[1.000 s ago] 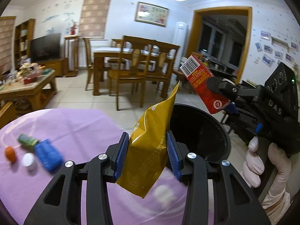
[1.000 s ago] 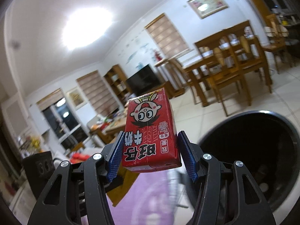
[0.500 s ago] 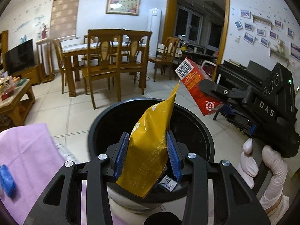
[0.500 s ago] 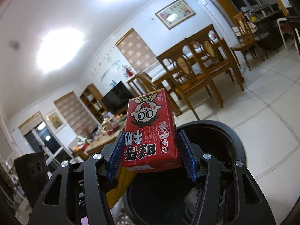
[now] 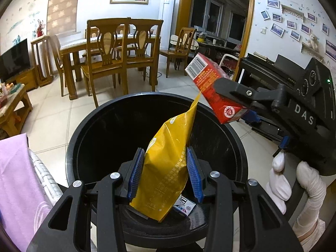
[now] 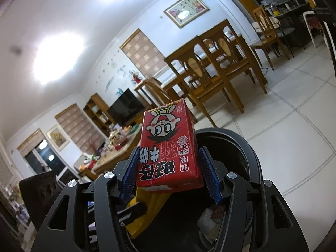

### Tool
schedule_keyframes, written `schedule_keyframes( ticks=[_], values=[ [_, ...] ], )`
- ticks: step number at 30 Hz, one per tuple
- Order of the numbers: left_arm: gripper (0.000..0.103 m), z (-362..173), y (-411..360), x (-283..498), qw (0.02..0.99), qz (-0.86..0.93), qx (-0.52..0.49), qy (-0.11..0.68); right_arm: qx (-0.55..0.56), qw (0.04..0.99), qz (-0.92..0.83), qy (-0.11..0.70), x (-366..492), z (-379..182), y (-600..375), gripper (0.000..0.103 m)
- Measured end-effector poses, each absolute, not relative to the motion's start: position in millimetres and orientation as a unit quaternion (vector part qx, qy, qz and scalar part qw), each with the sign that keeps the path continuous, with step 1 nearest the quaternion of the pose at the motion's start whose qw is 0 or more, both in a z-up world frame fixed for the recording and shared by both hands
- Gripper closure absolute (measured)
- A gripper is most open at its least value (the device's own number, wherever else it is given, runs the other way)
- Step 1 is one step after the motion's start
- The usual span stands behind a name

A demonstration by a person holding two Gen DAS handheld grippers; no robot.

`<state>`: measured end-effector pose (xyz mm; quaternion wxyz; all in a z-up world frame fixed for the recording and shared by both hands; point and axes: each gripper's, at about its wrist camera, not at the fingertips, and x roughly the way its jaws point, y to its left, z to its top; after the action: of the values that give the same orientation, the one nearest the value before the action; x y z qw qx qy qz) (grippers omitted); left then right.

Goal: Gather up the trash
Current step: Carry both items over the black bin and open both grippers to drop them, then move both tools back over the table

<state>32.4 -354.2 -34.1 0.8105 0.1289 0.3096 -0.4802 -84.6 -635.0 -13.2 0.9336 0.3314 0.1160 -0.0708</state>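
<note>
Bin mouth is lying directly below both loads, which is what the release is hinging on. Left gripper is clamping a yellow pouch between its blue pads, the pouch's long axis running up and away from the jaws, its lower corner hanging inside the rim over a small packet already on the bin floor. Right gripper is clamping a red carton by its narrow sides, long axis pointing forward out of the jaws; seen from the left wrist, the carton is sitting high over the bin's far right rim, so the left load is judged nearer to dropping clean. Pink cloth is covering the table edge at left. Tiled floor, wooden dining chairs and a TV are lying beyond.
</note>
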Motion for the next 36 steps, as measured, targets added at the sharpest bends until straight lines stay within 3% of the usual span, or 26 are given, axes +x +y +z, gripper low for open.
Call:
schedule_keyframes(
  ticks=[21, 22, 25, 27, 28, 31, 32, 36],
  values=[
    [0.062, -40.3, -373.6, 32.8, 0.810, -0.466, 0.141, 0.327, 0.329, 0.931, -0.070, 0.142, -57.6, -24.6, -626.5, 0.046],
    [0.062, -40.3, -374.0, 32.7, 0.810, -0.465, 0.142, 0.327, 0.328, 0.931, -0.069, 0.145, -56.8, -24.0, -626.2, 0.045],
    [0.061, -39.5, -374.8, 31.9, 0.812, -0.464, 0.139, 0.326, 0.331, 0.930, -0.068, 0.143, -55.7, -23.0, -624.1, 0.026],
    [0.060, -39.8, -374.8, 32.8, 0.812, -0.463, 0.135, 0.329, 0.337, 0.930, -0.063, 0.135, -56.9, -23.8, -623.1, 0.024],
    [0.057, -39.7, -375.0, 33.3, 0.812, -0.462, 0.134, 0.330, 0.335, 0.930, -0.065, 0.134, -56.6, -22.7, -621.4, 0.023],
    [0.021, -37.9, -375.2, 32.2, 0.822, -0.449, 0.135, 0.324, 0.339, 0.930, -0.067, 0.126, -58.7, -22.2, -621.2, 0.016],
    [0.015, -36.4, -374.9, 31.4, 0.825, -0.447, 0.136, 0.319, 0.344, 0.928, -0.067, 0.124, -59.8, -22.6, -622.3, 0.013],
    [0.005, -36.4, -376.9, 30.5, 0.829, -0.438, 0.143, 0.316, 0.360, 0.923, -0.073, 0.117, -61.9, -25.2, -626.2, 0.007]
  ],
)
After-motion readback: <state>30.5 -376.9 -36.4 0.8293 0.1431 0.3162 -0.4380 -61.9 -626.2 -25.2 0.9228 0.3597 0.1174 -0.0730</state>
